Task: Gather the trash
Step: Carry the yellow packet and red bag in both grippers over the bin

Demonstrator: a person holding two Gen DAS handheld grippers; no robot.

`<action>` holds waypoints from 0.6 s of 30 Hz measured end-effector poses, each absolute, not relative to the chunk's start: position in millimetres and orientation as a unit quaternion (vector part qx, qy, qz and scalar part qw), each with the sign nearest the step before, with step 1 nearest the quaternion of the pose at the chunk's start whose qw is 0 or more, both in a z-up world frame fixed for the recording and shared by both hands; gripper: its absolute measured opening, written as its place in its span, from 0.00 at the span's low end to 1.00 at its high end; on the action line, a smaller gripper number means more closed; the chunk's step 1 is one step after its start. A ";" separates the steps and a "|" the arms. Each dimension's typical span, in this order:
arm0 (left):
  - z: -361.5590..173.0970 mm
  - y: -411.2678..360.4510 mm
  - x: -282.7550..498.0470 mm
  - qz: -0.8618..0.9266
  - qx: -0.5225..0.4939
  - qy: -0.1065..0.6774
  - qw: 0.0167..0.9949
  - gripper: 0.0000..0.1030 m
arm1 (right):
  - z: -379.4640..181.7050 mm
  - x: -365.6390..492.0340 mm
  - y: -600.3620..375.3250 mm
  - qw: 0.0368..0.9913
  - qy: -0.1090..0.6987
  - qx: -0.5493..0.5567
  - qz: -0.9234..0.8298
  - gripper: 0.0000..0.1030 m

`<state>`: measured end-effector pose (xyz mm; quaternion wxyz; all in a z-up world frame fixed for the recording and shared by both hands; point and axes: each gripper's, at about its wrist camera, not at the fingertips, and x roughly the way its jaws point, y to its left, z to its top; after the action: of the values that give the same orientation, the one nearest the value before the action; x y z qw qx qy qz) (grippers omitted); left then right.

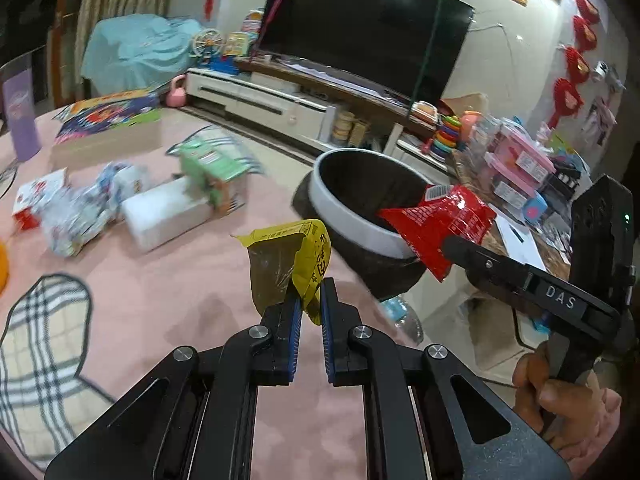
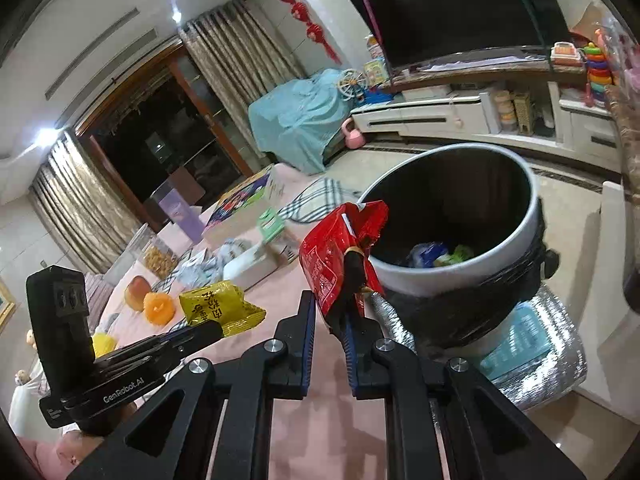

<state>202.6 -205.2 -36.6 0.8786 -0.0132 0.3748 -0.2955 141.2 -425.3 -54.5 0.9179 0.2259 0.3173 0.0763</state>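
My left gripper [image 1: 310, 294] is shut on a yellow wrapper [image 1: 298, 254], holding it above the pink tablecloth [image 1: 192, 280]. To its right, my right gripper [image 1: 450, 246] is shut on a red snack packet [image 1: 444, 220] at the near rim of a white trash bin [image 1: 352, 226] with a black liner. In the right wrist view the right gripper [image 2: 330, 312] pinches the red packet [image 2: 332, 256] just left of the bin [image 2: 440, 280]. Blue and green trash [image 2: 434, 254] lies inside it. The left gripper [image 2: 214, 328] shows at lower left with the yellow wrapper [image 2: 216, 306].
Crumpled wrappers [image 1: 76, 208], a white box [image 1: 164, 212], a green packet [image 1: 212, 168] and a colourful flat box [image 1: 108, 120] lie on the table. Fruit [image 2: 150, 300] sits further back. A silver foil bag [image 2: 552, 344] stands beside the bin. A TV stand [image 1: 280, 108] and toys line the wall.
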 end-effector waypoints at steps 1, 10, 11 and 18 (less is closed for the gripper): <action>-34.6 -210.4 204.0 -0.300 -0.011 0.373 0.878 0.08 | -53.8 142.5 -429.2 0.918 0.317 0.226 0.073 0.13; -21.5 -251.0 227.2 -0.327 0.005 0.369 0.870 0.08 | -46.7 158.5 -467.9 0.922 0.310 0.228 0.045 0.13; -20.5 -256.2 229.9 -0.328 0.007 0.368 0.870 0.08 | -46.0 161.1 -471.5 0.922 0.310 0.228 0.043 0.13; -16.3 -280.8 245.9 -0.336 0.023 0.368 0.867 0.08 | -46.0 177.2 -488.7 0.922 0.312 0.226 0.032 0.13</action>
<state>245.9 -280.8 -16.3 0.8668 0.0225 0.3677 -0.3361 177.2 -488.7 -46.0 0.9222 0.2262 0.3119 0.0325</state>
